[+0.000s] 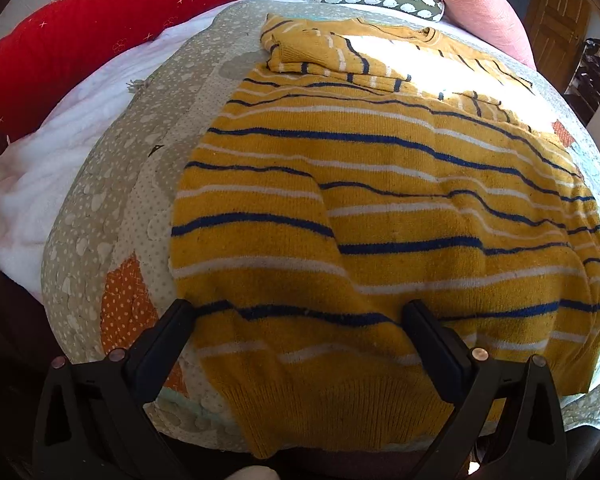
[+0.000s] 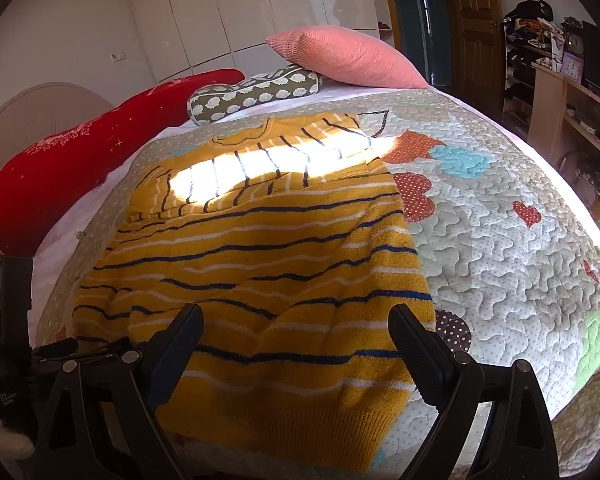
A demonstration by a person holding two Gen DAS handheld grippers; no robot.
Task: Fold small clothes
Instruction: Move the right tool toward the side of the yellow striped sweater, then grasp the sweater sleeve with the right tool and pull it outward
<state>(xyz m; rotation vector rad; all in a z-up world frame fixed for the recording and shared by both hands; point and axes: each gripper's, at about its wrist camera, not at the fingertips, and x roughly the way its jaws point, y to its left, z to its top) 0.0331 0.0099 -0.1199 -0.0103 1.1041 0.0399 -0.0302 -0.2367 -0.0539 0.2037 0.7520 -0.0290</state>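
While both hand-held grippers hang over the near edge of a bed, a small yellow sweater (image 1: 380,208) with navy and white stripes lies spread flat on a quilted bedspread (image 2: 500,240). Its ribbed hem lies nearest the cameras, at the near edge of the bed, and its neckline points toward the far end, where a bright patch of sunlight falls across the upper part. One sleeve is folded in across the chest near the collar.

Seen from the left wrist camera, the left gripper (image 1: 300,316) has its two black fingers spread wide, one over the sweater's left edge and the other over its middle, just above the hem. Nothing is pinched between them. Whether the tips touch the fabric cannot be told.

From the right wrist camera, the right gripper (image 2: 296,320) is likewise spread wide, straddling the right part of the hem with nothing gripped.

Beyond the sweater, a long red cushion (image 2: 80,168) runs along the left side of the bed. A green bolster (image 2: 252,92) printed with white hedgehog-like shapes lies at the far end, partly under a pink pillow (image 2: 348,56). White wardrobe doors (image 2: 220,8) and a wooden door (image 2: 476,20) stand behind, and cluttered shelves (image 2: 540,40) fill the right side.
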